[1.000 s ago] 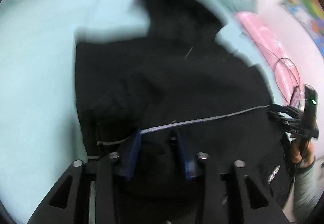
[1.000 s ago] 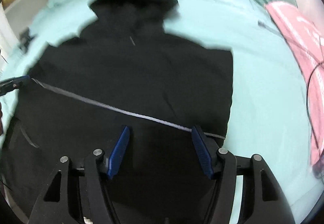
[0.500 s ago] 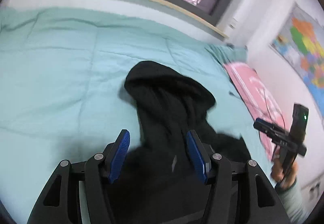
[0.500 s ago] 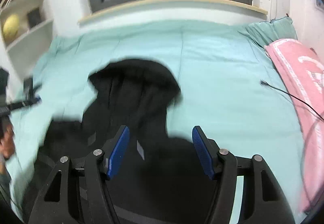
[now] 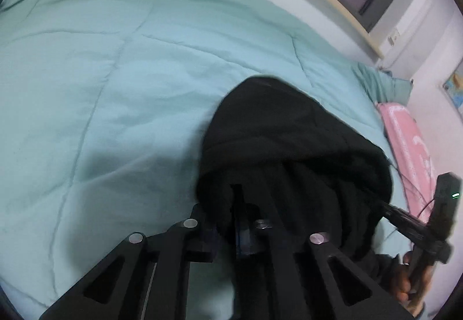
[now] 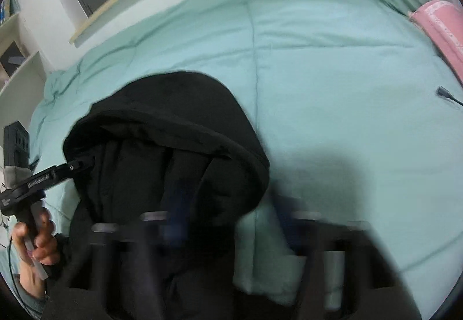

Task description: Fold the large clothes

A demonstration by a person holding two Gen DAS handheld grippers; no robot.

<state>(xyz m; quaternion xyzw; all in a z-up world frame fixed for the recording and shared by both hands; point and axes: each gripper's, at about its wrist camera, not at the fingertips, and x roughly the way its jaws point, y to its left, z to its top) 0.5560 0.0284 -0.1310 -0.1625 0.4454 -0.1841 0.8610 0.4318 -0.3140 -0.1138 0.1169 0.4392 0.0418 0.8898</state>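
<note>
So the black hooded sweatshirt (image 5: 289, 146) is bunched up on the bed, hood end pointing toward the window, lying on the quilted mint-green bedspread (image 5: 115, 65). Fabric is draped right over the front of both tools. The left claw (image 5: 246, 229) has just been closing and now looks pinched together with black cloth between the blue pads. The right claw (image 6: 225, 221) is badly blurred; its jaws have just been closing too, with sweatshirt fabric over the left finger, but I can't tell if it really grips it. A pink rolled blanket (image 6: 439, 22) sits at the bed's far right edge. A thin black cable (image 6: 448, 96) lies near it.
</note>
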